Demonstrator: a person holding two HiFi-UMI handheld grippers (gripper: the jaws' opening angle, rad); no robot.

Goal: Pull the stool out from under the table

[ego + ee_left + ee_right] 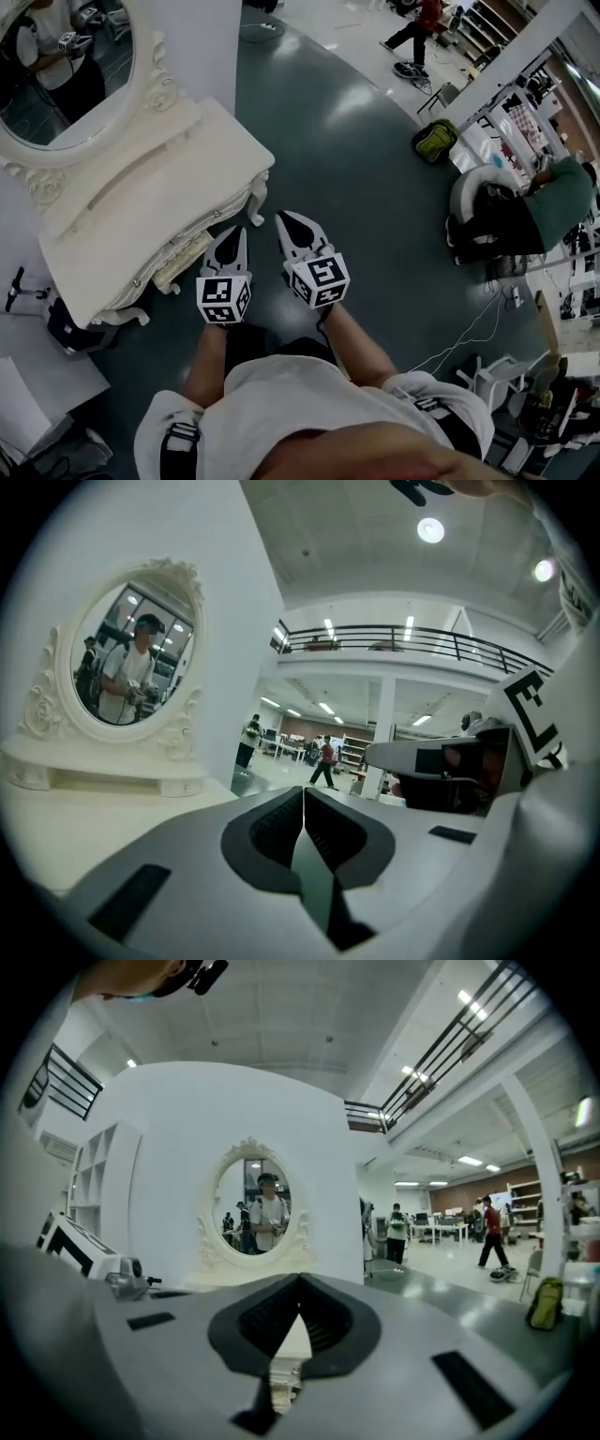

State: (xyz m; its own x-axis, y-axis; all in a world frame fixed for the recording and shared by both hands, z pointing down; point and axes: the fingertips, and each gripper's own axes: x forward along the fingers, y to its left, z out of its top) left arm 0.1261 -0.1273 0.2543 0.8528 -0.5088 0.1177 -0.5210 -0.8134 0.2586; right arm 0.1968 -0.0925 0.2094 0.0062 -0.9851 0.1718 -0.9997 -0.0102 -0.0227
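Observation:
A white dressing table with an oval mirror stands at the left of the head view. Under its front edge a cream carved piece shows, likely the stool, mostly hidden by the tabletop. My left gripper is shut and empty, with its tip just off the table's front corner. To its right, over the grey floor, my right gripper is also shut and empty. In the left gripper view the shut left gripper points past the mirror. The right gripper faces the mirror.
A person in a green top sits among racks at the right. A green bag lies on the floor beyond, and another person walks at the far end. Cables run over the floor at the right. A black object sits by the table's left leg.

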